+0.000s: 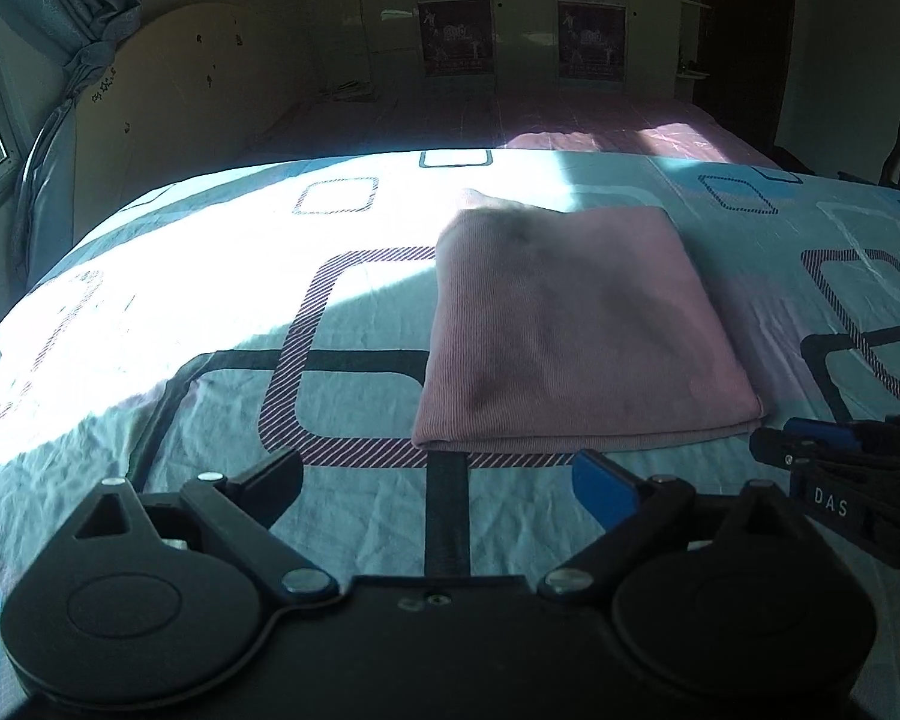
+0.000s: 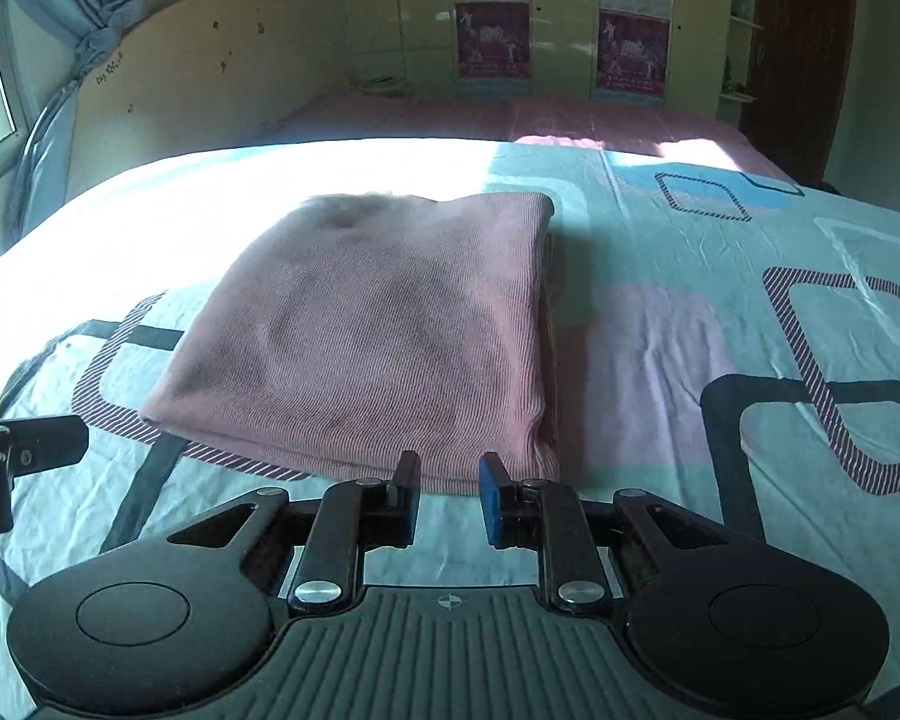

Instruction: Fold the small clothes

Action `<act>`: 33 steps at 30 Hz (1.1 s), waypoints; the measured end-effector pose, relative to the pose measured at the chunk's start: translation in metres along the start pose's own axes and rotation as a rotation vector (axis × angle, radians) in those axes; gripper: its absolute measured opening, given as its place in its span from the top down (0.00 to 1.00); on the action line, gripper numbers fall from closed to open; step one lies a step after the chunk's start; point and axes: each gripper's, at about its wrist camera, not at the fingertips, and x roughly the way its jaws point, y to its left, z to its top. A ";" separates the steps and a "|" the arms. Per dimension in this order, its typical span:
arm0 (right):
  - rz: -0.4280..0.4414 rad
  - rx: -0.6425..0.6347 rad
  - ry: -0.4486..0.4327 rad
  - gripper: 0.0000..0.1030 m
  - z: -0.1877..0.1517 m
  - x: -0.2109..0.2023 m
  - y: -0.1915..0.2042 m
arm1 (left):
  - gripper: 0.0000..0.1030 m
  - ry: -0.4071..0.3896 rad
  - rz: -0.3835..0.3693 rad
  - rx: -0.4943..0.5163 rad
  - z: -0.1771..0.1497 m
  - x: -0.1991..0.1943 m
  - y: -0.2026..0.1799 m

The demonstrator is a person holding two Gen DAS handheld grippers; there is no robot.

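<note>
A pink ribbed garment point(image 1: 576, 330) lies folded into a thick rectangle on the patterned bed sheet point(image 1: 210, 312). It also shows in the right wrist view point(image 2: 378, 336). My left gripper point(image 1: 444, 480) is open wide and empty, just short of the garment's near edge. My right gripper point(image 2: 449, 489) is open with a narrow gap and empty, at the garment's near right corner, holding nothing. The right gripper also shows at the right edge of the left wrist view point(image 1: 840, 450).
The bed sheet point(image 2: 720, 300) is light blue with dark and striped square outlines, sunlit at the far left. A pink bed point(image 1: 510, 120) lies beyond. A headboard point(image 1: 174, 96) and curtain point(image 1: 66, 30) stand at the left; wardrobes point(image 2: 558, 18) at the back.
</note>
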 end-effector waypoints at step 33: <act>-0.108 0.096 -0.357 0.00 -0.127 -0.339 0.009 | 0.00 -0.174 0.017 -0.092 -0.127 -0.252 -0.023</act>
